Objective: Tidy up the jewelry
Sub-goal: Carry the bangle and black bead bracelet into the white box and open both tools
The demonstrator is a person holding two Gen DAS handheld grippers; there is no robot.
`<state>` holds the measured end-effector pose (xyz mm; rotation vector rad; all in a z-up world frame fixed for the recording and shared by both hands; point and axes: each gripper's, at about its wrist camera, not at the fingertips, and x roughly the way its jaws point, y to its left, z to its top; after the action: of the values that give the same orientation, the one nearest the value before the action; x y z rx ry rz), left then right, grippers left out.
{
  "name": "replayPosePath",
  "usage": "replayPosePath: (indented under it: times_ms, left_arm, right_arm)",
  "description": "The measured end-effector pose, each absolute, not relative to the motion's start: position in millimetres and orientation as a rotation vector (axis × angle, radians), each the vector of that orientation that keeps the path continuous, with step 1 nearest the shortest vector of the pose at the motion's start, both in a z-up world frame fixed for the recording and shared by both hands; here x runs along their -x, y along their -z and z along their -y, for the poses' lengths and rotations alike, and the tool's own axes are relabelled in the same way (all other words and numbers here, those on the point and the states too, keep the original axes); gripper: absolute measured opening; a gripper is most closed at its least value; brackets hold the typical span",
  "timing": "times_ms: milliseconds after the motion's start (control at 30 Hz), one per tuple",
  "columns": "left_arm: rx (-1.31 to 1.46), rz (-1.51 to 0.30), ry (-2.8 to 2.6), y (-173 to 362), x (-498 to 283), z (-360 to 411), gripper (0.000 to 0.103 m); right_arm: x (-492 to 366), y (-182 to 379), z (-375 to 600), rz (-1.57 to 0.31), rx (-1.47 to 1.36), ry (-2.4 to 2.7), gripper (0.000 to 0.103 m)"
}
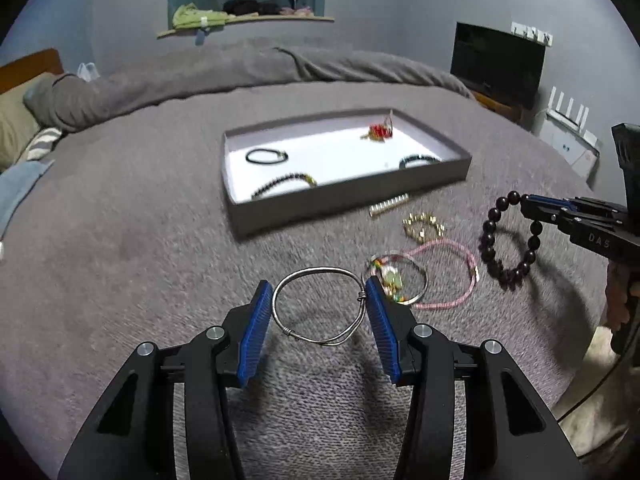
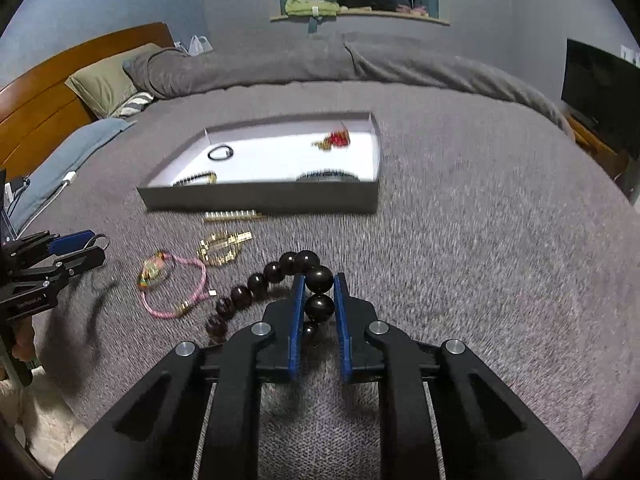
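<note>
My left gripper is shut on a silver wire bangle and holds it above the grey blanket. My right gripper is shut on a dark bead bracelet, which hangs from its fingers in the left wrist view. A grey tray with a white floor lies ahead and holds a black ring, two dark bead strands and a red ornament. Loose on the blanket lie a pink cord bracelet, a gold chain bracelet, a gold bar piece and a multicoloured bangle.
The bed's folded grey duvet lies beyond the tray. Pillows and a wooden headboard are at the left. A dark TV stands at the right, and a shelf with clothes is on the far wall.
</note>
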<state>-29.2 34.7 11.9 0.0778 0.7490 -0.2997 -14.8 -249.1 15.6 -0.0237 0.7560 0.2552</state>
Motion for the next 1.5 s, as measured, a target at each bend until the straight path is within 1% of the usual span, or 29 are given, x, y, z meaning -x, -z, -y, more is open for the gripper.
replayPosePath:
  times_ms: [200,400,667,900,1133,1300,1500]
  left_arm:
    - [-0.086,-0.713,0.289,-29.4,22.2,-40.3,0.05]
    - [-0.083,-0.685,0.272,-47.0,-3.2,-47.4,0.05]
    - [-0.066,-0.702,0.274,-57.2,-57.5,-48.9,0.05]
    - [-0.121,-0.725,0.263,-46.8,-113.1,-30.6,0.05]
    - [-0.122,-0.827,0.266,-12.0,-169.3,-18.7,0.05]
    - [-0.126,-0.88,0.253,3.4,-186.0,-13.5,0.05]
    - [-0.135,-0.902,0.23,14.9,-191.8,-9.8,0.05]
  right_arm:
    - [4.3,-52.0,247.7,-0.675,0.048,-0.252,0.014]
    - [-21.1,-85.4,249.7,-0.607,0.075,-0.224,0.014]
    - [-73.4,-102.3,249.2,-0.581,0.046,-0.22,0.014]
    - [-126.5,-87.2,229.0,-0.606,0.044,-0.231,0.014]
    - [-173.7,-55.2,215.2,-0.673,-0.035,-0.298,0.014]
    - [-190.8,-34.9,213.5,-0.709,-0.005,-0.259,0.014]
    - [-197.4,-17.9,219.4,-0.75,0.022,-0.21,0.014]
